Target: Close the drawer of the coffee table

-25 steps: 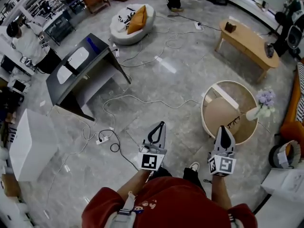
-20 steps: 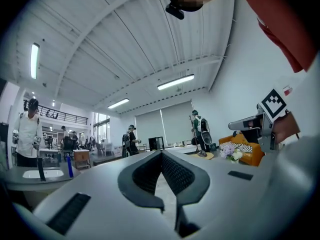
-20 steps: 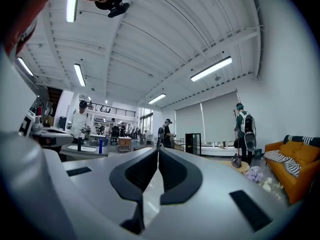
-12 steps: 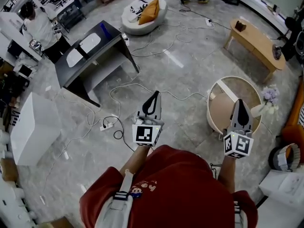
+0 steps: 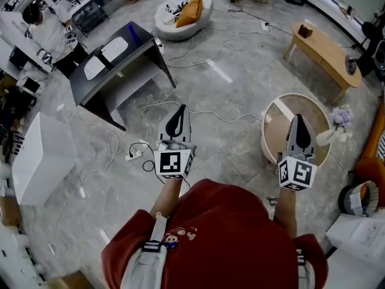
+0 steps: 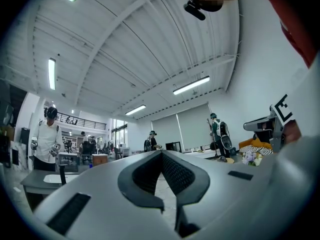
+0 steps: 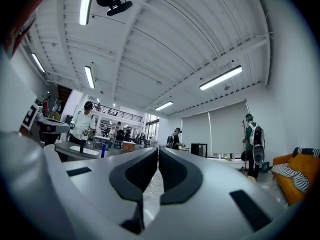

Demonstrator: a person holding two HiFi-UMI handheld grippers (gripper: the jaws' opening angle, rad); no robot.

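Observation:
In the head view I hold both grippers up in front of my chest, pointing away from me over the grey floor. The left gripper (image 5: 178,109) is shut with nothing in it, and its jaws meet at the tip in the left gripper view (image 6: 161,153). The right gripper (image 5: 297,120) is also shut and empty (image 7: 157,149); it hangs over the near rim of a round, low wooden coffee table (image 5: 272,142). A white slab (image 5: 284,111) lies across that table. I cannot make out a drawer in any view.
A black desk (image 5: 114,65) stands at the far left, with a white box (image 5: 39,158) nearer. Cables and a power strip (image 5: 135,156) lie on the floor. There is a wooden bench (image 5: 325,53), a round seat with an orange cushion (image 5: 183,11), flowers (image 5: 338,119) and several people.
Both grippers have risen toward the camera. The left one has drifted left, and the right one now lies over the round table's near rim.

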